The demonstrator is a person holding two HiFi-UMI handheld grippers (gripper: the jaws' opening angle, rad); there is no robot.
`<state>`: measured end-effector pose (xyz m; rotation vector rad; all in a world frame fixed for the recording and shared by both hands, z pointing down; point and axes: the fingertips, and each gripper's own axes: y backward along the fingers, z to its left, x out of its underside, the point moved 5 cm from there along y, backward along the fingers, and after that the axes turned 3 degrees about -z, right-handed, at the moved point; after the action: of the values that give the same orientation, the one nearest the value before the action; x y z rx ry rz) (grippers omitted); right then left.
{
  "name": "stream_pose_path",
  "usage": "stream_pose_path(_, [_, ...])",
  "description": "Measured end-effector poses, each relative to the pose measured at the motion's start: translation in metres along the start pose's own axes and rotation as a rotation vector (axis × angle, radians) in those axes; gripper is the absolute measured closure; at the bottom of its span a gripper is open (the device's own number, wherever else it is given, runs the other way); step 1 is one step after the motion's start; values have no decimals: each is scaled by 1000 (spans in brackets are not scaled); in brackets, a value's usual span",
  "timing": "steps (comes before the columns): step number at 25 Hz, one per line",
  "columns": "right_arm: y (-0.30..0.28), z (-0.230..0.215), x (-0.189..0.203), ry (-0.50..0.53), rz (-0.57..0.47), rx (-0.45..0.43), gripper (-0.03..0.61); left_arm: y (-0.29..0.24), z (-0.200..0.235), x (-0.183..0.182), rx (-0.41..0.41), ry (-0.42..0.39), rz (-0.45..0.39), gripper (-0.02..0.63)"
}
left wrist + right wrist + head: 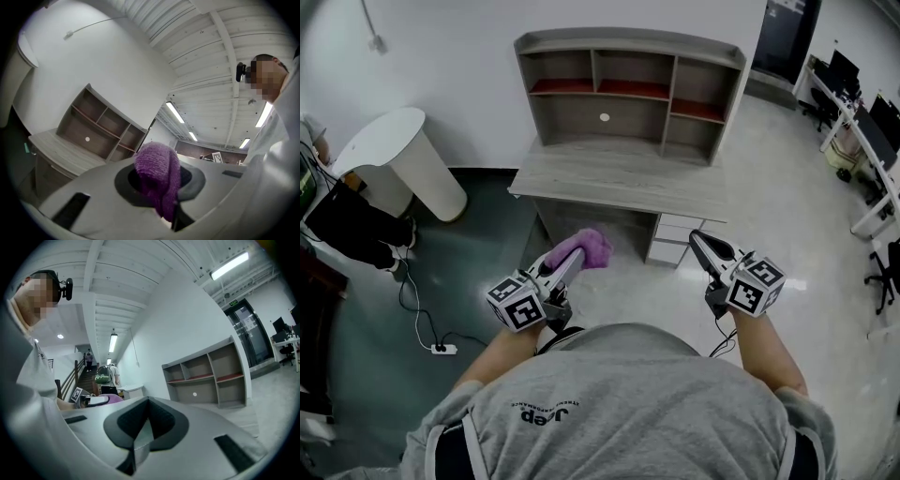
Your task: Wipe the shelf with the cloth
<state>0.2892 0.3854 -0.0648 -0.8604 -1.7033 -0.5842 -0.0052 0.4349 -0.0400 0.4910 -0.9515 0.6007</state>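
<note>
Seen from above, a person in a grey shirt (628, 403) holds two grippers. The left gripper (575, 257) pinches a purple cloth (593, 246). The right gripper (696, 240) has its jaws together, nothing between them. Ahead stands a grey wooden desk (619, 178) with a compartmented shelf (628, 67) on top.

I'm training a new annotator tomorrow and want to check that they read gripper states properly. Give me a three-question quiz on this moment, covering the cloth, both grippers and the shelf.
1. True or false: the purple cloth is clamped in the left gripper.
2. Multiple choice: the right gripper is A) shut and empty; B) shut on the cloth; C) open around a shelf board.
3. Short answer: is the cloth touching the shelf unit that stands against the wall ahead?

Key: 1 true; 2 A; 3 no, it is held in the air, short of the unit.
</note>
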Motion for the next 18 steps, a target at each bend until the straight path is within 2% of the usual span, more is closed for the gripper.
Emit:
stream_pose_path(4, [-22,-19,11,-21,22,-17,565,-10,21,6,-20,11,22,546])
stream_pose_path(7, [-59,-33,17,-21,37,-25,565,-16,60,-2,-28,9,16,546])
stream_pose_path(12, [-154,-57,20,8,37,-16,565,-39,161,-24,4,35,24,546])
stream_pose_path(18, [-293,-100,-4,-10,-19,53,565,-97,296,-89,86,9,92,546])
